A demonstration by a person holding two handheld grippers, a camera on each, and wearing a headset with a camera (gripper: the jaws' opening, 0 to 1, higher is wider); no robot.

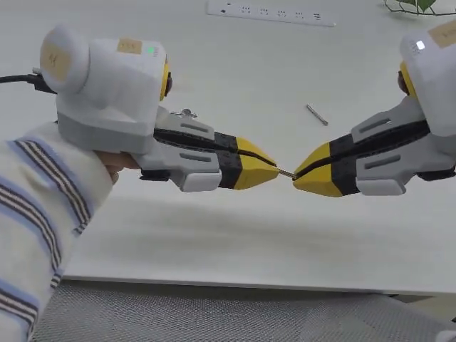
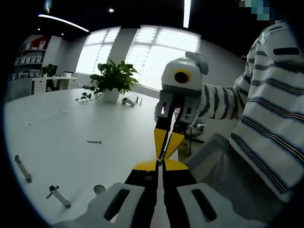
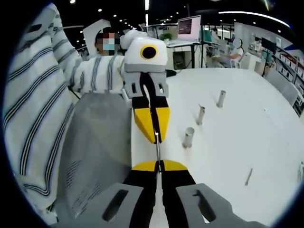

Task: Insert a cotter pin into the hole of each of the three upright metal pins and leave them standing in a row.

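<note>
Head view: left gripper [image 1: 273,165] and right gripper [image 1: 296,177] meet nose to nose mid-frame, above the near part of the white table [image 1: 235,235]. A thin cotter pin [image 1: 286,172] bridges the two tips, and both claws are pressed together on it, one at each end. The right gripper view shows this best: the cotter pin runs as a bare sliver from its own tips straight up to the left gripper's yellow tips, centre frame. In the left gripper view the tips sit so close that the sliver is hard to make out. Three upright metal pins [image 3: 201,115] stand in a slanting row right of centre in the right gripper view, apart from each other and well clear of both grippers. The middle one seems to carry a small crosspiece near its top, too small to be sure. The left gripper view has them at lower left, looking tilted there, the middle one also with a crosspiece. In the head view a small metal bit [image 1: 187,112] pokes out behind the left gripper's body; cannot tell what it is. A spare cotter pin [image 1: 317,114] lies flat on the table, upper right of centre. Power strip [image 1: 271,13] along the top edge. In the left gripper view, upper left, a pot [image 2: 110,96] holds a leafy plant [image 2: 111,76].
</note>
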